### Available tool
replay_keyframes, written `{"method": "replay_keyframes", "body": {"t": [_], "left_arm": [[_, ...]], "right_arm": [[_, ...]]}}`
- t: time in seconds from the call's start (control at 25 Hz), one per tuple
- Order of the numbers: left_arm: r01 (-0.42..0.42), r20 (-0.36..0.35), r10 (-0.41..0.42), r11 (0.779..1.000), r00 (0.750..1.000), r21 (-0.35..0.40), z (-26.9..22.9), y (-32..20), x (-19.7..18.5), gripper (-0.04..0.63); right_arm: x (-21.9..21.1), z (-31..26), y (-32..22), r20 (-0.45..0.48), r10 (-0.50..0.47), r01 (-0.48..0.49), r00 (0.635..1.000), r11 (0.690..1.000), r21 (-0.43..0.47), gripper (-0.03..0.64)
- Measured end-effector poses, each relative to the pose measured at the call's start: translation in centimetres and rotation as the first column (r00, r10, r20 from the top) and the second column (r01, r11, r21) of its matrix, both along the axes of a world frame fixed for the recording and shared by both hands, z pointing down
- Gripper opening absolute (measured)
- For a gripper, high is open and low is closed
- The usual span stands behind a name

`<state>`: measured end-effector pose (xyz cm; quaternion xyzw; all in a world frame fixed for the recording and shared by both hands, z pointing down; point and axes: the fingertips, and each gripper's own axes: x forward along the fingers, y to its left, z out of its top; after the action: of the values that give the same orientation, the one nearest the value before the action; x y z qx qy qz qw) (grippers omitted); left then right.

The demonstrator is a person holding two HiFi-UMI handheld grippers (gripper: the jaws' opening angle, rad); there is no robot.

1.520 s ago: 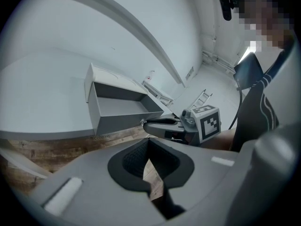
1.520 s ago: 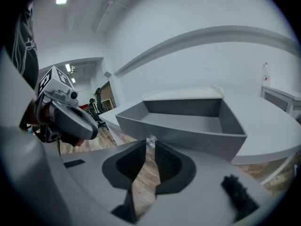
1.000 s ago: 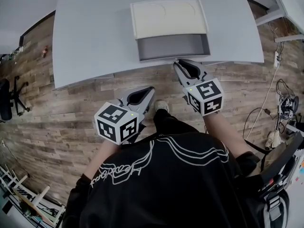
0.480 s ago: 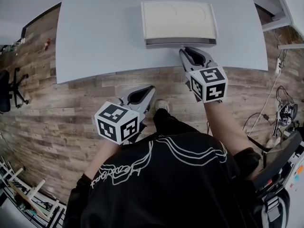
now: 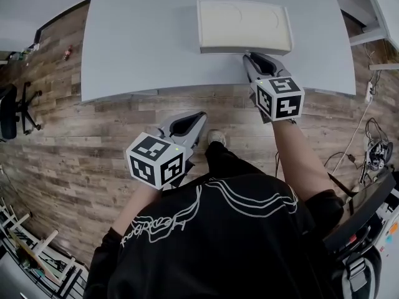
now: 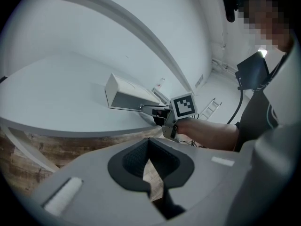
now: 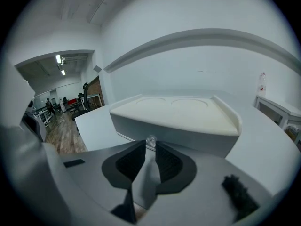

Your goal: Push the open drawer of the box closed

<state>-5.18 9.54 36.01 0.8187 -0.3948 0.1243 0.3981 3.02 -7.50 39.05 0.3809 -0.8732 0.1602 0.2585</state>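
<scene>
Grey table over wood-plank floor, white walls

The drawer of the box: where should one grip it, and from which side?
Grip the small clear knob at the middle of the drawer front, coming from the near edge of the table. The front looks flush with the box, so only the knob protrudes.

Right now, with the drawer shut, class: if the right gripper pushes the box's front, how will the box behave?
The box would probably slide rather than tip: it is low, wide and sits flat on a smooth table. It looks like stiff, light plastic, so it likely keeps its shape under the right gripper.
</scene>
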Motion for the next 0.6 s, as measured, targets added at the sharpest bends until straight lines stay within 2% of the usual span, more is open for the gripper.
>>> {"method": "replay_keyframes", "body": {"t": [0.2,0.36,0.48,0.6], "left_arm": [[-0.023,0.014,0.022,0.999,1.0,0.046,-1.0,1.4,0.2,0.008],[-0.03,0.01,0.03,0.996,1.0,0.081,-2.2,2.7,0.5,0.008],[-0.047,0.016,0.045,0.992,0.999,0.116,-3.8,4.3,1.3,0.008],[-0.069,0.022,0.066,0.983,0.998,0.168,-5.9,6.4,2.4,0.008]], "right_arm": [[1.1,-1.1,1.8,-0.007,0.025,-0.025,1.0,0.999,0.041,0.069],[1.6,-2.8,5.7,0.052,0.015,-0.017,0.999,0.999,0.037,0.069],[2.0,-5.0,9.9,0.141,-0.009,0.007,0.99,1.0,0.017,0.067],[2.5,-8.4,14.8,0.284,-0.028,0.031,0.958,1.0,-0.005,0.066]]}}
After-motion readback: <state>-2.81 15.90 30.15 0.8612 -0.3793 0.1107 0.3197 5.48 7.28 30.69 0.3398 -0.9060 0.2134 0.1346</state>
